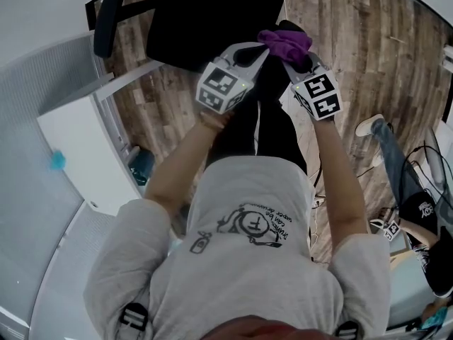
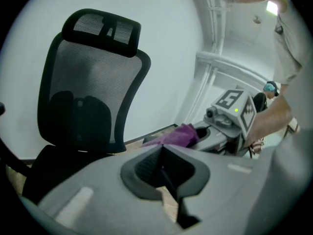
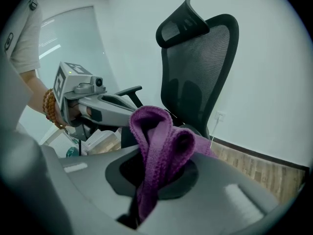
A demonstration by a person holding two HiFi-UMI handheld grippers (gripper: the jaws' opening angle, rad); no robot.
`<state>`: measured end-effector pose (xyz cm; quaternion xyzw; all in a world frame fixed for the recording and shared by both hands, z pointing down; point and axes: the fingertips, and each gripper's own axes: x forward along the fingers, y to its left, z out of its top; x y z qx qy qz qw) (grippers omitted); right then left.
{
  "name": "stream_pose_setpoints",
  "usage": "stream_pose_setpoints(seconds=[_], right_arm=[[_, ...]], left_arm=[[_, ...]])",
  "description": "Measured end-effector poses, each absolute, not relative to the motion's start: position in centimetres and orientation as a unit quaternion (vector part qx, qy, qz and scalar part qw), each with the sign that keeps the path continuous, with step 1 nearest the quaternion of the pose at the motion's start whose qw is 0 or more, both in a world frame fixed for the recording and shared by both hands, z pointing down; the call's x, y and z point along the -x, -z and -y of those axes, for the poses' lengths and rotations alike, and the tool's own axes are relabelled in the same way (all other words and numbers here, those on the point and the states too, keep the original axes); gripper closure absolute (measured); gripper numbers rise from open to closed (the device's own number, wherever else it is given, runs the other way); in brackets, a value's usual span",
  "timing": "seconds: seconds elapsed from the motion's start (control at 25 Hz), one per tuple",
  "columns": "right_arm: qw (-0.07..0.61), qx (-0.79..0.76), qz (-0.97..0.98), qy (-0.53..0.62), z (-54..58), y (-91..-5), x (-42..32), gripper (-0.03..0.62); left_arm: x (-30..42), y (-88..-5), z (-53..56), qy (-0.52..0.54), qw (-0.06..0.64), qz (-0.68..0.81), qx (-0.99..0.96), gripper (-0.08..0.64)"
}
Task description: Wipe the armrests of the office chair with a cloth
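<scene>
- Grip comes first: we are pinching the purple cloth (image 3: 154, 131) in the right gripper (image 1: 291, 59), its jaws closing on the bunched middle. Folded loops are sticking out in front as a wiping pad.
- We are keeping the left gripper (image 2: 164, 163) empty, its jaws pressed together with nothing between them. It is hovering just beside the right one, probably to steady the office chair (image 2: 83, 97) or smooth the cloth if needed.
- We are standing at the chair's front corner and leaning both tools in over it, so the cloth is hanging at the near side of the seat, over a dark part that may be the near armrest. We cannot tell whether it is touching yet.
- The far armrest (image 3: 128, 90) is sitting well apart, beyond the left gripper, and we are judging it a later stop.
- The cloth's long axis is running along the right gripper's own line. Its rounded folds are pointing forward toward the backrest, and a loose tail is trailing off to one side.
- We are judging that the wiping needs the folds laid flat on the armrest top and drawn along its length.
</scene>
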<state>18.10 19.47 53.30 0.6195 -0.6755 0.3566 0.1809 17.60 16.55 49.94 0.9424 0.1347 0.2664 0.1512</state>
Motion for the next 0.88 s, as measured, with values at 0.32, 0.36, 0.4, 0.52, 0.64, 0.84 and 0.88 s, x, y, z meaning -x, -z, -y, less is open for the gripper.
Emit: stream_pose_setpoints(seconds=[0.32, 0.36, 0.4, 0.52, 0.64, 0.84, 0.88], right_arm=[[0.184, -0.637, 0.666, -0.342, -18.3, -53.2, -21.0, 0.565], [0.185, -0.639, 0.665, -0.341, -18.2, -53.2, -21.2, 0.565], [0.187, -0.641, 0.663, -0.339, -18.2, -53.2, -21.4, 0.565], [0.192, -0.647, 0.657, -0.335, -18.5, -53.2, -22.5, 0.565], [0.200, -0.656, 0.649, -0.330, -19.2, -53.1, -23.7, 0.565], [0.211, -0.675, 0.629, -0.323, -21.7, -53.5, -24.4, 0.565], [0.210, -0.679, 0.624, -0.325, -22.3, -53.6, -24.5, 0.565]], left_arm=[[-18.2, -49.7, -16.9, -0.269, 0.149, -0.139, -0.941, 0.558], [-18.2, -49.6, -17.0, -0.268, 0.149, -0.139, -0.942, 0.558], [-18.3, -49.6, -17.0, -0.268, 0.148, -0.140, -0.942, 0.558], [-18.8, -49.5, -17.4, -0.266, 0.146, -0.142, -0.942, 0.558], [-19.1, -49.4, -17.7, -0.265, 0.146, -0.143, -0.942, 0.558], [-18.8, -49.9, -18.4, -0.267, 0.145, -0.149, -0.941, 0.558], [-18.8, -50.0, -18.6, -0.268, 0.145, -0.150, -0.941, 0.558]])
